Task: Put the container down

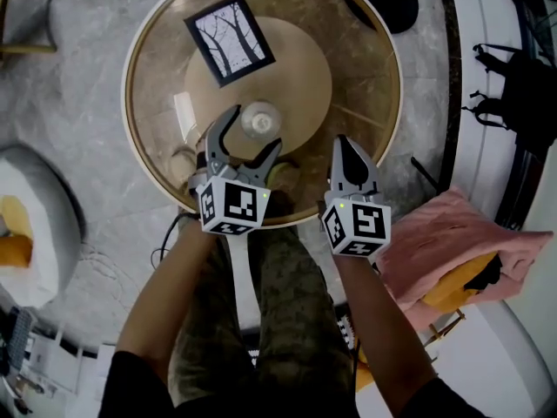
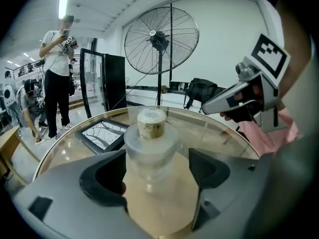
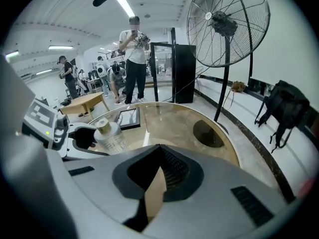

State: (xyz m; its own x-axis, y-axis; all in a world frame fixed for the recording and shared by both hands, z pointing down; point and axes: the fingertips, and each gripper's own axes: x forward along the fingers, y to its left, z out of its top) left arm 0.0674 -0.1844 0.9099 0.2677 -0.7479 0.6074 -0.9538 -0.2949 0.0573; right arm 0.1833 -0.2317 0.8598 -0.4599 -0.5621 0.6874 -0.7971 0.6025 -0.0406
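My left gripper [image 1: 255, 131] has its fingers spread wide apart. The container [image 1: 260, 120] stands upright on the round glass table [image 1: 370, 68], right between those fingers, near their tips, and they are not squeezing it. My right gripper [image 1: 347, 146] is just beside it, its fingers pressed together with nothing in them. A picture frame [image 1: 229, 39] lies farther back on the table
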